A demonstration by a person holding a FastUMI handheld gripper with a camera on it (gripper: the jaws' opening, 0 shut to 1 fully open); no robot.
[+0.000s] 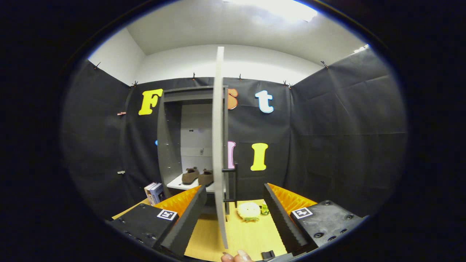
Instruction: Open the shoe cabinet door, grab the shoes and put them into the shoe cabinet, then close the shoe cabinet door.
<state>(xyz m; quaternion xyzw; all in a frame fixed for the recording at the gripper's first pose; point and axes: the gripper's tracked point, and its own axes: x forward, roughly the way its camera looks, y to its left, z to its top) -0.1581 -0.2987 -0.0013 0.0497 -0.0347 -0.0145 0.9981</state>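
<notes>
The tool (235, 218) is held released, its two fingers spread wide, and between them the thin grey cabinet door (218, 145) is seen edge-on, swung open toward the tool with its long axis upright and its dark bar handle (235, 182) on the right face, so the closing push is judged to go from right to left. Beyond, over the yellow wooden bench (247, 236), the pair of brown shoes (197, 176) already rests on the white shelf (178, 183) inside the tall grey shoe cabinet (171, 145). The right shoe is partly hidden by the door, and a fingertip (236, 257) at the near edge is cut off.
</notes>
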